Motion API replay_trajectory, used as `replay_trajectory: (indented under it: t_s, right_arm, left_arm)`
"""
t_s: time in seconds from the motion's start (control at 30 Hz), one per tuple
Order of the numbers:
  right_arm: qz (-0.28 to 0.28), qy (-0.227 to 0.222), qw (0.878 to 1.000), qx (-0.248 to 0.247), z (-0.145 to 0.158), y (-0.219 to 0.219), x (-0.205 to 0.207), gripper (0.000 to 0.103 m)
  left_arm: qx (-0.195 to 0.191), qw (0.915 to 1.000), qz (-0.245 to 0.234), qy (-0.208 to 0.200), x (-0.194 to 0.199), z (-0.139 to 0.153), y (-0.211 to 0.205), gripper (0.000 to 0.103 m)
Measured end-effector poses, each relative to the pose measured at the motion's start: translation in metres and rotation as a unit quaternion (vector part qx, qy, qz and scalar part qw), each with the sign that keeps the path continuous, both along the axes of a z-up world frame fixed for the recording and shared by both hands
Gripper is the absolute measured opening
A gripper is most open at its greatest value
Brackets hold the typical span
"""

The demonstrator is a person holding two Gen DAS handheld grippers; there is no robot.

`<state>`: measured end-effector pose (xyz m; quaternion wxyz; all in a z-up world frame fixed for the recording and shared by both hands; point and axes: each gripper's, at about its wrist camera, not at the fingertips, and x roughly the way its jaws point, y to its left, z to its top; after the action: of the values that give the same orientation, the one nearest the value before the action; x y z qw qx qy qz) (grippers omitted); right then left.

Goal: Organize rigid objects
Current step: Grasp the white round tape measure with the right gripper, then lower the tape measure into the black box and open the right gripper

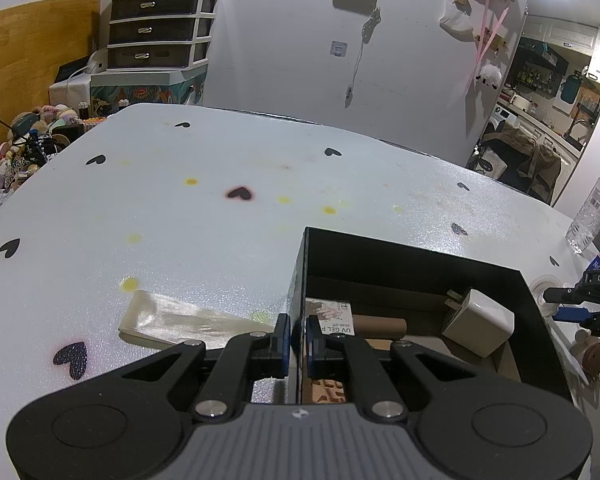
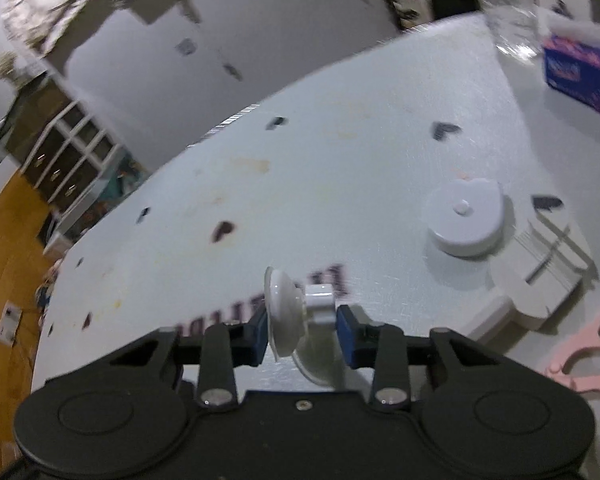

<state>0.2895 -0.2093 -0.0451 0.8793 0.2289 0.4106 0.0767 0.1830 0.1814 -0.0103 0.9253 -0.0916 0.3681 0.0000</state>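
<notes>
In the left wrist view my left gripper (image 1: 298,338) is shut on the near-left wall of an open black box (image 1: 412,258). Inside the box lie a white charger plug (image 1: 480,324), a brown cardboard tube (image 1: 380,325) and a small printed packet (image 1: 334,316). In the right wrist view my right gripper (image 2: 302,330) is shut on a white suction-cup hook (image 2: 286,314) and holds it above the white table. The right gripper's tip also shows at the far right of the left wrist view (image 1: 580,296).
A glossy flat strip (image 1: 188,320) lies left of the box. Right of my right gripper lie a round white disc (image 2: 466,218), a white comb-like block (image 2: 540,276) and a pink flat piece (image 2: 584,356). A blue tissue box (image 2: 584,72) and a water bottle (image 1: 594,208) stand farther back.
</notes>
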Motion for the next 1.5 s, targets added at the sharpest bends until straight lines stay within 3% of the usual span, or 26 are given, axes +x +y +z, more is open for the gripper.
replay_trajectory:
  t_s: [0.17,0.33,0.5,0.63,0.8,0.9,1.13,1.23,1.3,1.4,1.5]
  right_arm:
    - [0.079,-0.065,0.995,0.005,0.037,0.023,-0.018,0.036]
    - [0.187,-0.123,0.974,-0.035,0.069,0.066,-0.039,0.036]
    - [0.290,-0.143,0.937,-0.132,0.073,0.120,-0.054,0.036]
    - [0.359,-0.151,0.894,-0.221,0.062,0.160,-0.067,0.036]
    - [0.401,-0.164,0.841,-0.324,0.046,0.194,-0.079,0.031]
    - [0.417,-0.172,0.820,-0.352,0.038,0.204,-0.083,0.031]
    - [0.414,-0.191,0.786,-0.417,0.023,0.224,-0.091,0.031]
    - [0.431,-0.182,0.790,-0.396,0.025,0.223,-0.093,0.037]
    - [0.438,-0.175,0.803,-0.365,0.031,0.219,-0.092,0.053]
    - [0.435,-0.167,0.821,-0.331,0.038,0.213,-0.088,0.056]
    - [0.422,-0.168,0.831,-0.321,0.042,0.207,-0.086,0.056]
  left_arm:
    - [0.001,1.0000,0.000,0.000,0.000,0.000,0.000,0.007]
    - [0.001,1.0000,0.000,0.000,0.000,0.000,0.000,0.007]
    - [0.000,1.0000,0.000,0.000,0.000,0.000,0.000,0.007]
    - [0.000,1.0000,0.000,0.000,0.000,0.000,0.001,0.007]
    - [0.001,1.0000,0.000,0.000,0.000,0.000,0.000,0.007]
    - [0.001,1.0000,0.001,0.000,0.000,0.000,0.000,0.007]
    - [0.001,1.0000,0.000,0.000,0.000,0.000,0.000,0.007]
    - [0.002,1.0000,0.000,0.000,0.000,0.000,0.000,0.007]
    - [0.001,1.0000,0.000,0.000,-0.001,0.000,0.000,0.007]
    - [0.001,1.0000,0.000,-0.001,0.000,0.000,0.000,0.007]
    - [0.002,1.0000,0.000,-0.001,0.000,0.000,-0.001,0.007]
